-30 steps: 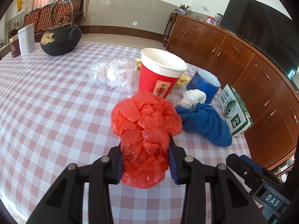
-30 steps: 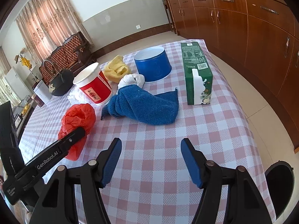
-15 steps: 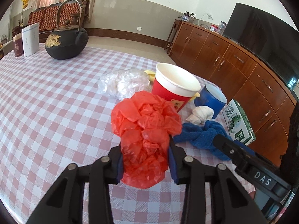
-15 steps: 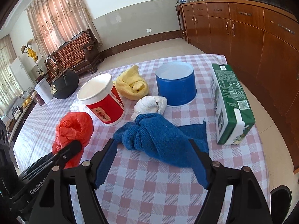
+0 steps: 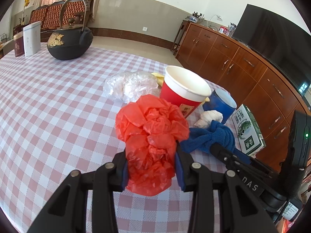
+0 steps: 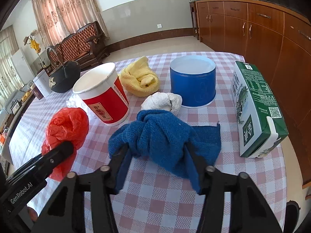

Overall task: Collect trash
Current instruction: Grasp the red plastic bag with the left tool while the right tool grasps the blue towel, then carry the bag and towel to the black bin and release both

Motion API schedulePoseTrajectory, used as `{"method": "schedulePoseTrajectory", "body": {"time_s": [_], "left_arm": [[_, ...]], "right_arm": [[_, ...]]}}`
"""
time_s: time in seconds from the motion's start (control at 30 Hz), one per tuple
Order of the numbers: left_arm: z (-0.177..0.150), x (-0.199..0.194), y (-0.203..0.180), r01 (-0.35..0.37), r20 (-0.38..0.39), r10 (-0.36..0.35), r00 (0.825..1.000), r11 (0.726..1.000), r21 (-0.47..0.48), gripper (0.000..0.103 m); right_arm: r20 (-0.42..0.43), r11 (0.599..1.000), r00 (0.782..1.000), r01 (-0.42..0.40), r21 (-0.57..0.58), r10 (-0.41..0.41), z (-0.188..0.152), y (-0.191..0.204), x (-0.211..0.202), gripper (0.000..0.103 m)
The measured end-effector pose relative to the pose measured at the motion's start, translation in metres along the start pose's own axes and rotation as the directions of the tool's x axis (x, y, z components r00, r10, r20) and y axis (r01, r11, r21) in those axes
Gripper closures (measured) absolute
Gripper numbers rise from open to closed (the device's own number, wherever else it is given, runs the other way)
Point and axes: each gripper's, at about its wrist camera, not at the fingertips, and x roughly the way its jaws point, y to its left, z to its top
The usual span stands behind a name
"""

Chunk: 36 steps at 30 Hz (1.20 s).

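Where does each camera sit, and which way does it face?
Left wrist: on the left tongs, looking down across the table at the red bag they grip; right tongs at right.
Right wrist: on the right tongs, looking down at the blue cloth, jaws just closing around it.
Shared: red cup, green carton.

My right tongs (image 6: 155, 153) slid in from the bare checkered bench (image 6: 165, 192) onto the blue towel (image 6: 165, 136), opened wider on the way, and have just been closing with the bunched towel between them. They now poke further into my left camera's view.
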Motion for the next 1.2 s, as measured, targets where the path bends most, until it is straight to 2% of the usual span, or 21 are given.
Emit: {"method": "schedulePoseTrajectory", "body": {"time_s": [0.07, 0.13, 0.17, 0.3, 0.57, 0.67, 0.73, 0.8, 0.87, 0.97, 1.07, 1.13, 1.2], "left_arm": [[-0.001, -0.001, 0.000, 0.003, -0.001, -0.003, 1.000, 1.000, 0.000, 0.063], [-0.002, -0.004, 0.000, 0.002, 0.001, -0.002, 1.000, 1.000, 0.002, 0.063], [-0.003, -0.005, -0.001, 0.000, 0.002, 0.000, 1.000, 1.000, 0.003, 0.063], [-0.007, -0.011, 0.000, 0.003, -0.001, -0.003, 1.000, 1.000, -0.002, 0.063], [-0.020, -0.025, -0.004, 0.006, -0.007, -0.005, 1.000, 1.000, 0.009, 0.063], [-0.028, -0.027, -0.005, 0.005, -0.020, -0.005, 1.000, 1.000, 0.009, 0.063], [-0.032, -0.027, -0.005, 0.003, -0.026, -0.003, 1.000, 1.000, 0.010, 0.063], [-0.033, -0.028, -0.003, 0.000, -0.027, 0.000, 1.000, 1.000, 0.007, 0.063], [-0.034, -0.030, -0.001, -0.005, -0.024, 0.005, 1.000, 1.000, 0.004, 0.063], [-0.032, -0.030, 0.002, -0.009, -0.021, 0.009, 1.000, 1.000, -0.002, 0.063], [-0.032, -0.029, 0.003, -0.009, -0.022, 0.009, 1.000, 1.000, -0.004, 0.063], [-0.032, -0.028, 0.003, -0.010, -0.023, 0.009, 1.000, 1.000, -0.004, 0.063], [-0.033, -0.029, 0.004, -0.009, -0.025, 0.009, 1.000, 1.000, -0.003, 0.063]], "right_arm": [[0.001, 1.000, 1.000, -0.011, 0.009, 0.011, -0.001, -0.002, -0.001, 0.064], [-0.006, 0.998, 0.998, -0.055, 0.024, 0.055, -0.001, -0.003, -0.001, 0.078], [-0.008, 0.997, 0.997, -0.072, 0.027, 0.072, -0.002, -0.003, -0.003, 0.089], [0.000, 0.995, 0.995, -0.100, 0.021, 0.100, -0.013, 0.003, -0.014, 0.096], [-0.008, 0.992, 0.993, -0.121, 0.042, 0.121, -0.041, 0.002, -0.044, 0.096], [-0.012, 0.990, 0.991, -0.131, 0.041, 0.132, -0.053, 0.002, -0.055, 0.093], [-0.005, 0.992, 0.992, -0.122, 0.025, 0.123, -0.058, 0.003, -0.061, 0.084], [0.002, 0.992, 0.992, -0.124, 0.007, 0.124, -0.057, 0.003, -0.063, 0.052], [0.022, 0.994, 0.993, -0.112, -0.005, 0.112, -0.055, 0.003, -0.065, 0.037], [0.043, 0.996, 0.995, -0.088, -0.027, 0.089, -0.048, 0.002, -0.064, 0.036], [0.014, 0.995, 0.996, -0.087, -0.051, 0.088, -0.041, 0.004, -0.048, 0.036], [-0.013, 0.992, 0.993, -0.115, -0.056, 0.115, -0.040, 0.007, -0.039, 0.037], [-0.027, 0.990, 0.990, -0.138, -0.035, 0.137, -0.041, 0.007, -0.035, 0.063]]}}
